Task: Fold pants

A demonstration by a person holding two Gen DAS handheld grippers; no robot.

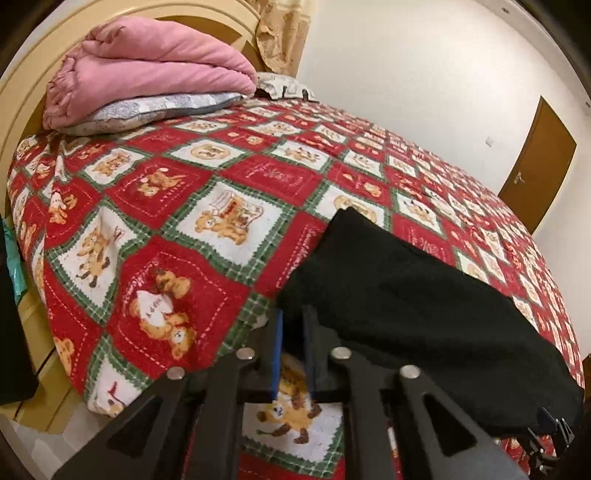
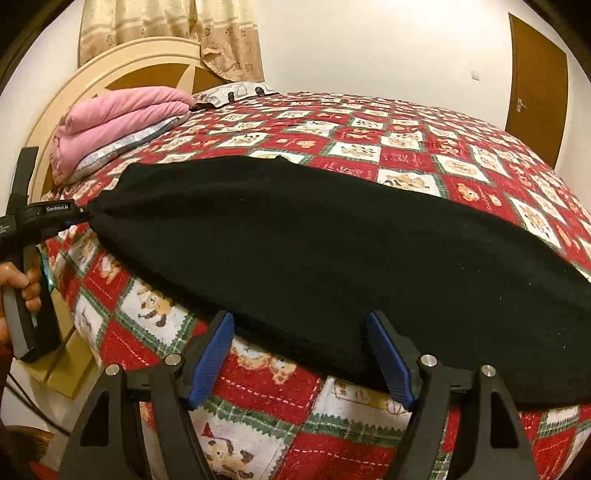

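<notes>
The black pants [image 2: 314, 251] lie folded in a long band across the near part of the bed and also show in the left wrist view [image 1: 413, 295]. My left gripper [image 1: 293, 325] is shut on the left end of the pants; it also shows in the right wrist view [image 2: 79, 218], pinching that end. My right gripper [image 2: 299, 354] is open, its blue pads wide apart on either side of the pants' near edge, and it shows in the left wrist view [image 1: 550, 424] at the far end.
The bed carries a red and green teddy-bear quilt [image 1: 192, 206]. A folded pink blanket [image 1: 147, 70] lies on a grey pillow [image 1: 147, 110] by the cream headboard [image 2: 122, 70]. A brown door [image 2: 535, 85] stands in the far wall. A curtain [image 2: 170, 33] hangs behind the headboard.
</notes>
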